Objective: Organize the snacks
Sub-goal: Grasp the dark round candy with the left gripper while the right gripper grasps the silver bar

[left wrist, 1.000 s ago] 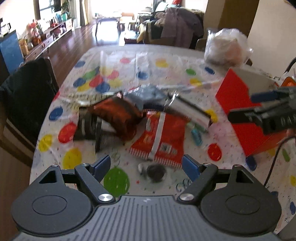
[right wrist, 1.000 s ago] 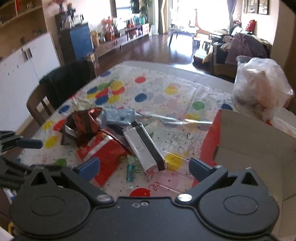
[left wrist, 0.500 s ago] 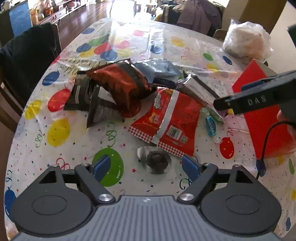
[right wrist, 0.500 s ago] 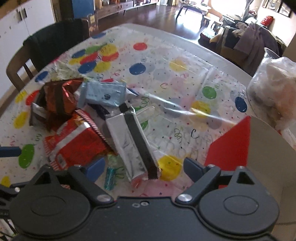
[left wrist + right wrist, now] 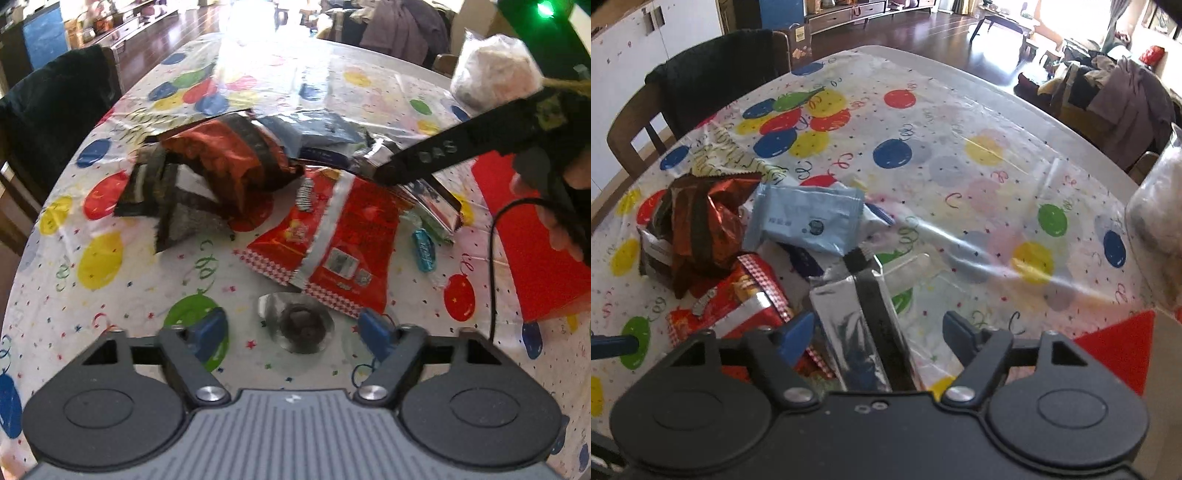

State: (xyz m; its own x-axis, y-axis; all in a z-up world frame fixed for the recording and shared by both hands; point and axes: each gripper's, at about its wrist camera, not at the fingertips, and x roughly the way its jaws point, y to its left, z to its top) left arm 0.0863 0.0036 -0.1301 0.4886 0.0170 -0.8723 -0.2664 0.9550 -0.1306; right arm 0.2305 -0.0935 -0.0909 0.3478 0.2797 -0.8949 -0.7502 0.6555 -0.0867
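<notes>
A pile of snack packets lies on a table (image 5: 979,122) covered with a balloon-print cloth. The right tool (image 5: 877,332) is wide open over a long silver packet with a black stripe (image 5: 857,317), which runs between its two blue-tipped fingers; whether the tips touch the wrapper cannot be told. The left tool (image 5: 295,328) is also wide open and holds nothing. It hangs over a small round chocolate in a clear wrapper (image 5: 301,326), which sits between its tips.

Risks, as a judgement: the silver packet overlaps a red packet (image 5: 332,240) at about 9 o'clock from it, so closing could catch both wrappers or drag the pile. Its foil looks slick and could slip out of a shallow pinch. The round chocolate is low and flat, so the left tips could close above it or push it across the cloth. The two tools are close together, and the right one reaches across the left view from 2 o'clock, so they could knock each other.

A red box (image 5: 535,236) stands at 3 o'clock of the pile, a likely place for the snacks. A pale blue packet (image 5: 807,218) and a dark orange bag (image 5: 229,162) lie toward 12 and 10 o'clock.
</notes>
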